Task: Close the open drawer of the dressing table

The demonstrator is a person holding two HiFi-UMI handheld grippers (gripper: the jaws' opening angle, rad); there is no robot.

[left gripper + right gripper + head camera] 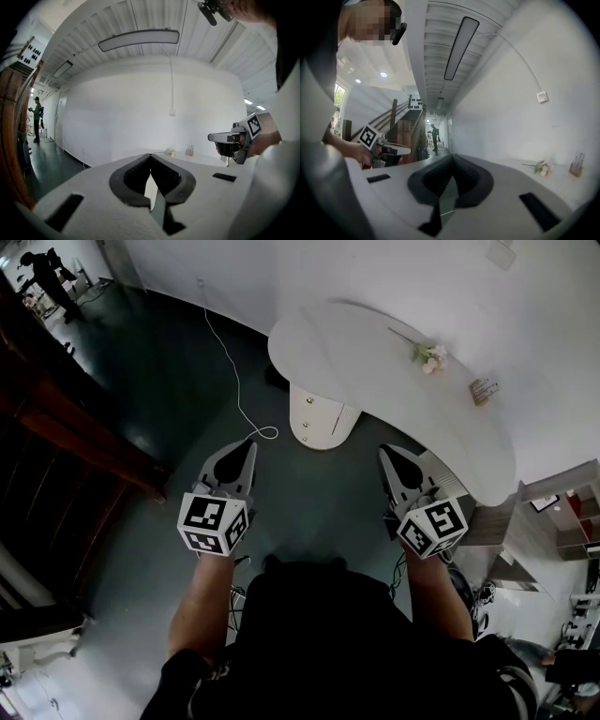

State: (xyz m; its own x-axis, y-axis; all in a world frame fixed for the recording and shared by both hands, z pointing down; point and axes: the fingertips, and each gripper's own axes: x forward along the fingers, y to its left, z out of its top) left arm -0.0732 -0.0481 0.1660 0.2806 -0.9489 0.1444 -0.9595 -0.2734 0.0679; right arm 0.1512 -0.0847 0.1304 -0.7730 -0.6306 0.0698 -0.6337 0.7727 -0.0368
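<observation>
The white dressing table (394, 399) curves along the wall ahead of me. Its open drawer (319, 418) sticks out from under the top's left end, white with a rounded front. My left gripper (248, 444) is held level just short of the drawer, a little to its left, jaws shut and nothing in them. The right gripper (386, 454) hangs to the drawer's right, by the table's front edge, and is also shut and empty. In the left gripper view the jaws (150, 155) meet at the tip, and the right gripper (229, 138) shows alongside. The right gripper view shows its own closed jaws (452, 157).
A small flower sprig (430, 357) and a little stand (484, 390) lie on the table top. A white cable (234, 381) trails over the dark floor left of the drawer. A wooden staircase (66, 427) runs along the left. Far off stands a person (47, 277). Shelves (572, 512) sit at the right.
</observation>
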